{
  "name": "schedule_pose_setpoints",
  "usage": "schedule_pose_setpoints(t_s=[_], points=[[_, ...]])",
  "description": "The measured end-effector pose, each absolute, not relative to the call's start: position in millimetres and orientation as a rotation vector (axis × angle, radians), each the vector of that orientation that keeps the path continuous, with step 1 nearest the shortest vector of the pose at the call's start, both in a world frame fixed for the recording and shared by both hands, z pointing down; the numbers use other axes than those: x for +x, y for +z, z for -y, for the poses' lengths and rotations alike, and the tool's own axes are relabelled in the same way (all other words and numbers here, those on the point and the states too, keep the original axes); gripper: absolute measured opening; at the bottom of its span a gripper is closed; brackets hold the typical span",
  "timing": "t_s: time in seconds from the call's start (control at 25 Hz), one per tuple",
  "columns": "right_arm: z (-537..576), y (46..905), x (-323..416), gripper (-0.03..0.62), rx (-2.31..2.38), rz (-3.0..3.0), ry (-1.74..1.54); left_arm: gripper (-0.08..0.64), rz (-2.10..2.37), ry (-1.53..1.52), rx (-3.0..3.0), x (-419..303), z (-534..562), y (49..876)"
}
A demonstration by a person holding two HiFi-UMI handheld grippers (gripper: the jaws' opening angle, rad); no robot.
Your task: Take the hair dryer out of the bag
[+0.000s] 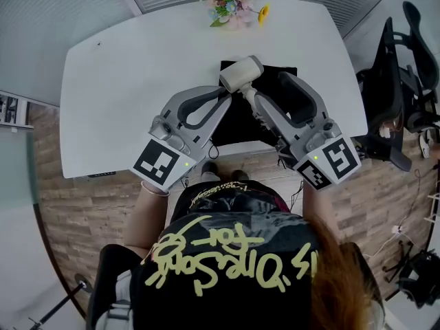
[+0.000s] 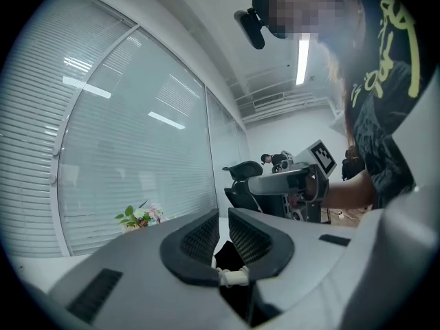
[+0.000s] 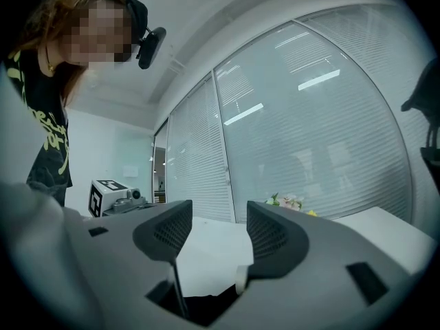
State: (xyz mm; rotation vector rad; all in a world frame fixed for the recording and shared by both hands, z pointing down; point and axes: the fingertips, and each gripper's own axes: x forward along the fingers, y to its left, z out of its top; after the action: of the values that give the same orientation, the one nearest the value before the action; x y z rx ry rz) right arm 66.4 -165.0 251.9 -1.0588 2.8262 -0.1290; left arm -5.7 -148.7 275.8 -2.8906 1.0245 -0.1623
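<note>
A pale grey hair dryer [image 1: 240, 73] sticks up over the black bag [image 1: 273, 71] in the middle of the white table [image 1: 124, 81]. My right gripper [image 1: 253, 96] comes in from the lower right with its jaws standing wide around the dryer's lower part. In the right gripper view a pale surface [image 3: 216, 260] fills the gap between them. From the lower left, my left gripper [image 1: 230, 91] meets the bag's near-left edge. Its jaws are nearly closed, and black fabric [image 2: 230, 256] sits pinched in the narrow gap.
A bunch of artificial flowers [image 1: 230, 2] lies at the table's far edge. A black office chair [image 1: 405, 81] stands to the right of the table. Blinds and glass walls run behind the table. The person stands at the near edge.
</note>
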Motion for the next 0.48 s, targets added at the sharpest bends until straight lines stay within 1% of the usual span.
schedule_pose_setpoints(t_s=[0.28,0.4,0.48], points=[[154.1,252.3,68.2,0.238,-1.037,-2.882,-0.048,0.035,-1.057,-0.146,-2.878,-0.9,143.2,272.1],[150.0,252.9,71.8,0.179,-1.029,-2.888,-0.036,0.032,-1.062,-0.153,-2.868,4.0,139.3,271.6],[147.1,252.9,74.9,0.165,-1.020,-2.885,-0.036,0.029,-1.068,-0.156,-2.863,7.2,136.4,271.4]])
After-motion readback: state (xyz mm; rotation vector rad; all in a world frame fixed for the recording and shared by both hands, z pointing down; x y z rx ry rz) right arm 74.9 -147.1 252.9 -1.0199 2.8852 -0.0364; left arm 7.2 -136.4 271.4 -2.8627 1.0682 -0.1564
